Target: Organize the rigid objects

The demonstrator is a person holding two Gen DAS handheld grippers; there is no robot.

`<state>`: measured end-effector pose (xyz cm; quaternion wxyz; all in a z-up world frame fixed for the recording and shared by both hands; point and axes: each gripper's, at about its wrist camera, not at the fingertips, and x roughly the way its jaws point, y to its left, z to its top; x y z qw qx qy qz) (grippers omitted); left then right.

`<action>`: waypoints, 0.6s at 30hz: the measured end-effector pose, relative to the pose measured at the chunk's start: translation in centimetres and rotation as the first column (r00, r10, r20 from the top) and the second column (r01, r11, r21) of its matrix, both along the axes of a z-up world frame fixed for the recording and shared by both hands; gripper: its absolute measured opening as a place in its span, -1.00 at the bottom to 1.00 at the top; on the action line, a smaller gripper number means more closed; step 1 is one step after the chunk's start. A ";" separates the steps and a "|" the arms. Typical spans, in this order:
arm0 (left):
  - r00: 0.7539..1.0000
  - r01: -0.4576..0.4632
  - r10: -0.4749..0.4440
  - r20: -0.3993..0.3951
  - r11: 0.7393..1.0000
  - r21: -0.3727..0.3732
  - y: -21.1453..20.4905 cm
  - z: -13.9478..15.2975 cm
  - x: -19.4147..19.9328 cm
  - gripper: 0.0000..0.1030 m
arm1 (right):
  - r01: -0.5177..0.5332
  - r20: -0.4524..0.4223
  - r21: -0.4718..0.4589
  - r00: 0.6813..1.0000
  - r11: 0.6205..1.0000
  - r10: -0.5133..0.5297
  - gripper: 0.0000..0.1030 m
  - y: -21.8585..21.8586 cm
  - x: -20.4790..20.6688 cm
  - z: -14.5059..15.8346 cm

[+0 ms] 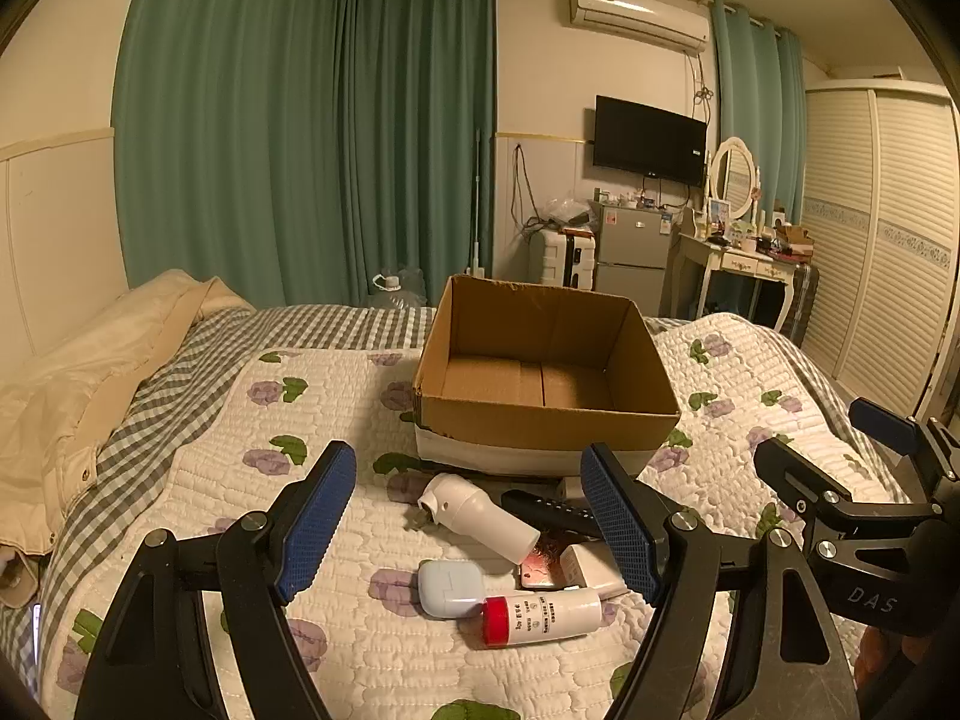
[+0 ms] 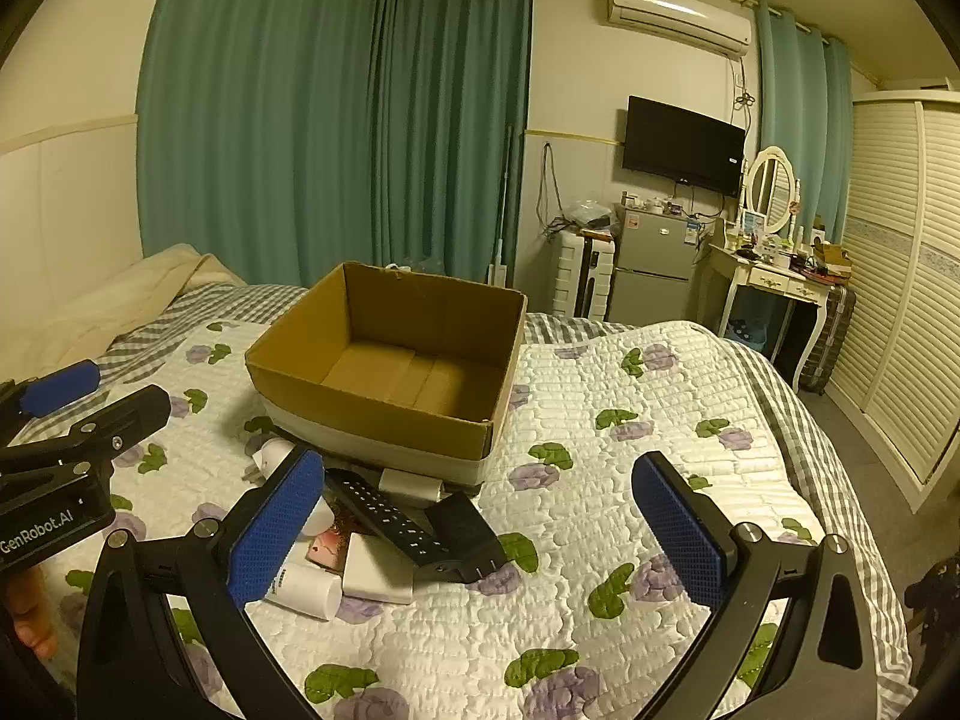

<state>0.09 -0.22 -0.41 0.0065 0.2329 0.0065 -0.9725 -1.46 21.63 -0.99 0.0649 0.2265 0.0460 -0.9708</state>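
An empty cardboard box [image 1: 630,324] [image 2: 300,330] stands on the bed. In front of it lies a pile: a white cylinder device [image 1: 480,513], a black remote [image 1: 549,509] [image 2: 390,516], a pale blue case [image 1: 450,588], a white tube with a red cap [image 1: 543,618], a white block [image 2: 378,570] and a black adapter [image 2: 465,534]. My left gripper [image 1: 474,525] is open above the pile, empty. My right gripper [image 2: 480,531] is open, empty, just right of the pile. Each gripper shows at the edge of the other's view.
The bed has a white floral quilt [image 2: 600,480] over a grey checked sheet [image 1: 180,372]. A cream duvet [image 1: 72,384] lies at the left. A fridge [image 2: 654,264], dressing table [image 2: 774,282] and wardrobe [image 2: 900,300] stand beyond the bed.
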 end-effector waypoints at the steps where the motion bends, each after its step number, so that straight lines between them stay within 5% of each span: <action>1: 1.000 0.000 0.000 0.000 1.000 0.001 0.0 0.0 0.0 0.55 | -0.001 0.000 0.001 1.000 1.000 0.001 1.00 0.0 0.0 0.0; 18: 1.000 0.000 0.000 0.001 1.000 0.001 0.0 0.0 0.0 0.55 | -0.015 -0.002 0.009 1.000 1.000 0.015 1.00 -0.4 0.1 -0.1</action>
